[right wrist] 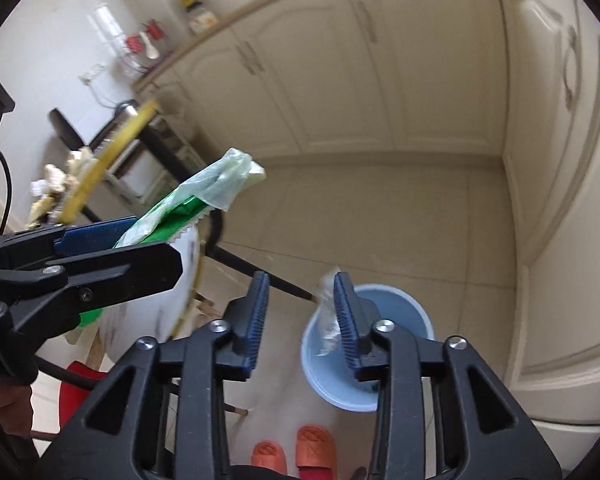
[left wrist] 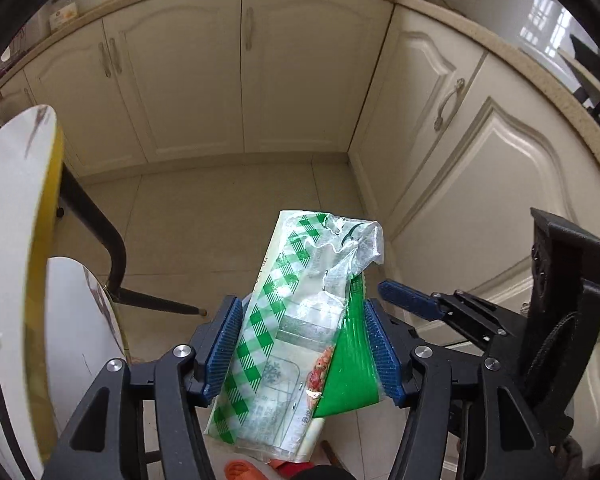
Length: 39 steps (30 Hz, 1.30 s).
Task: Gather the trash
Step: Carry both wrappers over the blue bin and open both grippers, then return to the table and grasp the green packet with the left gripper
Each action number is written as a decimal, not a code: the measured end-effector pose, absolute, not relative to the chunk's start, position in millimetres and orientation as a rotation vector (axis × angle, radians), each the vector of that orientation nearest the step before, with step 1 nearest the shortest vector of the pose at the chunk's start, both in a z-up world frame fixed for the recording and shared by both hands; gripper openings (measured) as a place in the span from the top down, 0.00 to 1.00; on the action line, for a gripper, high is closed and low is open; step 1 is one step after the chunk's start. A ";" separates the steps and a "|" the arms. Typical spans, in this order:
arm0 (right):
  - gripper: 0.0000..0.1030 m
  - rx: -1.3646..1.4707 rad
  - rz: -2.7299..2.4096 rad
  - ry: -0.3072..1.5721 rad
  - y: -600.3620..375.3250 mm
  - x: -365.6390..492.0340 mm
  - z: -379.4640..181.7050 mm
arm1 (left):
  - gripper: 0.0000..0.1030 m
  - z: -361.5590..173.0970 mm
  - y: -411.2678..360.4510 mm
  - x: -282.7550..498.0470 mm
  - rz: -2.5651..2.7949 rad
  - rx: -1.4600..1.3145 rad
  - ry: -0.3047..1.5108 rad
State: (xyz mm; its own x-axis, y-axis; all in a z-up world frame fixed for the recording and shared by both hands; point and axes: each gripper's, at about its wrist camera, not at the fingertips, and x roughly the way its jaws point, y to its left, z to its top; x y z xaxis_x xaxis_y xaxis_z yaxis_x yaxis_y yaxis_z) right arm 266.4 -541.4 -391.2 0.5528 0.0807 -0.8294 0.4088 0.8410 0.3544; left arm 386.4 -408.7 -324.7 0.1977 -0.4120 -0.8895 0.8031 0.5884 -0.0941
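Left wrist view showed the left gripper [left wrist: 300,344] with its jaws clamped on a green-and-white checked plastic wrapper [left wrist: 284,332], the blue ribbed pads pressing it from both sides. The wrapper stood tilted, its crumpled clear top rising above the jaws and its lower end hanging below them. Beside the wrapper, on its right, one blue pad of the right gripper [left wrist: 408,300] reached in. To the wrapper's left stood a round white desk [left wrist: 16,216] with a yellow rim and black legs, and beyond the wrapper lay the pale tiled floor [left wrist: 220,216] and cream cabinet doors [left wrist: 292,72].

In the right wrist view, the right gripper [right wrist: 300,320] held its jaws partly apart, pressing on nothing. A scrap of clear film [right wrist: 327,316] lay against the inner face of the right-hand pad; whether it clung there or was falling could not be told. Directly beyond the film a light blue bin [right wrist: 404,312] stood on the floor. The wrapper showed to the left of the bin, gripped in the left gripper's jaws, with more scraps [right wrist: 52,188] on the desk behind it. Orange slippers [right wrist: 296,452] showed below the bin.
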 end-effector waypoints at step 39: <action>0.29 0.209 -0.002 0.741 -350.1 284.0 -189.0 | 0.01 -184.3 -95.8 353.8 -0.404 0.209 0.654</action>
State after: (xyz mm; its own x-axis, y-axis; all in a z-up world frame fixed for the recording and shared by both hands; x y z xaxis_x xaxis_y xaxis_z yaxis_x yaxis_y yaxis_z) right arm 284.0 -350.1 -189.0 0.7385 0.0717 -0.6704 0.0756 0.9792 0.1881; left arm 353.8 -95.8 -184.3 0.7201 -0.2980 -0.6266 0.4273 0.9020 0.0621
